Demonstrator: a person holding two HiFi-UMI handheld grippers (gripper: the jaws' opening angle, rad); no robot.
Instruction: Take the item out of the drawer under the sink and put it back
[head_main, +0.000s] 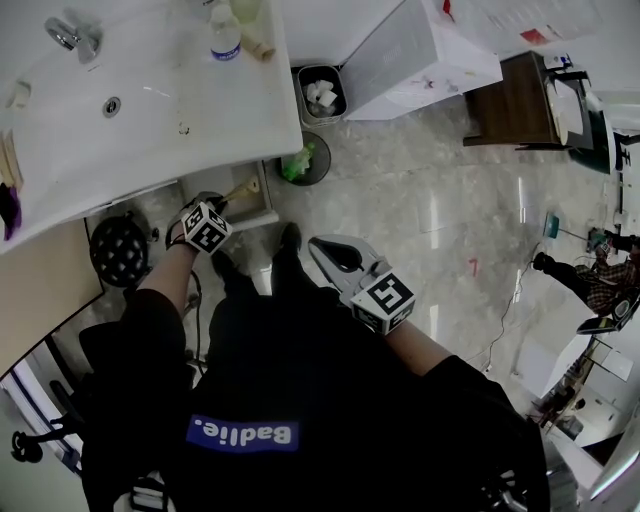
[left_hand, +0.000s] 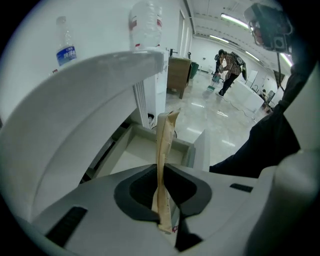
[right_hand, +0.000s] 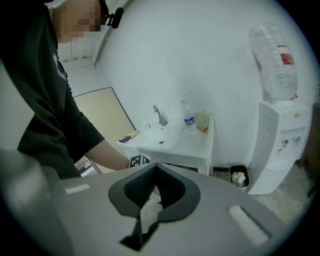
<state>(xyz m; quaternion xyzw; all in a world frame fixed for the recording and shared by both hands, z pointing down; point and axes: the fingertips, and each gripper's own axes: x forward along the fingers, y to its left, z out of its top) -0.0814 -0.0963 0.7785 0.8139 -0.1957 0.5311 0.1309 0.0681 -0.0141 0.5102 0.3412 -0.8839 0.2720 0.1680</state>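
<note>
1. Fingers (left_hand: 134, 199) of the left gripper (left_hand: 163, 212) are clamped on a flat tan packet (left_hand: 164, 145). The packet stands upright between them. In the head view this gripper (head_main: 222, 204) sits left of centre, tucked below the front edge of the white sink (head_main: 150, 150) that fills the upper left.
2. On the sink, a tap (head_main: 72, 35) is at the far upper left and a water bottle (head_main: 225, 40) stands near the top edge.
3. Just right of the left gripper the white drawer (head_main: 265, 213) stands open under the sink, with the packet (head_main: 241, 190) held over it. The sink's rim overhangs the drawer's back part.
4. Right of the drawer is a round dark bin (head_main: 305, 160) with something green in it. Above that is a small square bin (head_main: 322, 92) holding white scraps.
5. At centre, the right gripper (head_main: 322, 250) hangs over bare floor, apart from the drawer. Its fingers are drawn together at the tips with nothing between them.
6. A white water dispenser (head_main: 425, 50) lies along the top, right of centre.
7. A wooden cabinet (head_main: 515, 100) is at the upper right.
8. At the right edge, a person (head_main: 585, 275) stands well away.
</note>
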